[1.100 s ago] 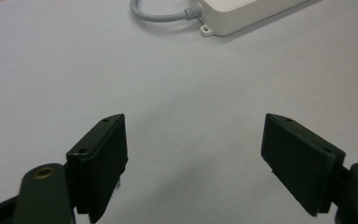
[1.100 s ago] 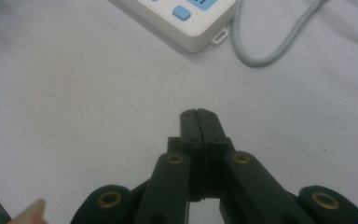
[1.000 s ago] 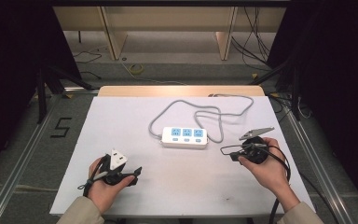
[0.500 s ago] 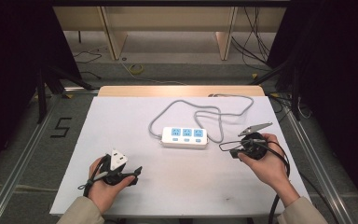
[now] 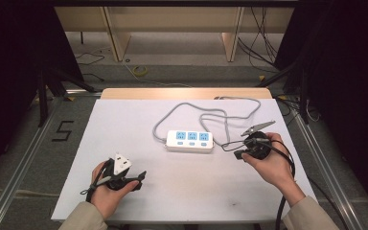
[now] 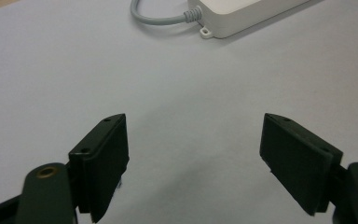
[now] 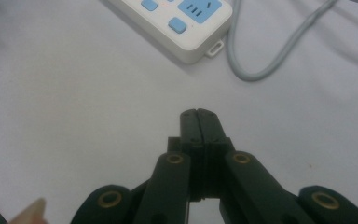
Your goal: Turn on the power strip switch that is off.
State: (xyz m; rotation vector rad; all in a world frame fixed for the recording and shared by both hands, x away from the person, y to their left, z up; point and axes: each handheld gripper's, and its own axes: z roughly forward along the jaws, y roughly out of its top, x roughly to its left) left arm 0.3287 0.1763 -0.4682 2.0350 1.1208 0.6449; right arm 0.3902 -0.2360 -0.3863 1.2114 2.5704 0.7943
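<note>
The power strip (image 6: 242, 16) is cut off by the top edge in the left gripper view; its grey cable's (image 5: 230, 120) far end drops behind the table's back edge.

Power strip (image 5: 189, 140) laid mid-table (image 5: 124, 120); cable (image 5: 220, 112) looped behind it; left gripper (image 5: 136, 179) held near front-left, right gripper (image 5: 238, 154) just right of strip

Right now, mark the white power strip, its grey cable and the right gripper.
white three-socket power strip (image 5: 190, 141): high view, on the middle socket of its top face.
grey cable (image 5: 226, 125): high view, on the loop behind the strip.
right gripper (image 7: 199, 116): right gripper view, at the tips of the shut jaws.
</note>
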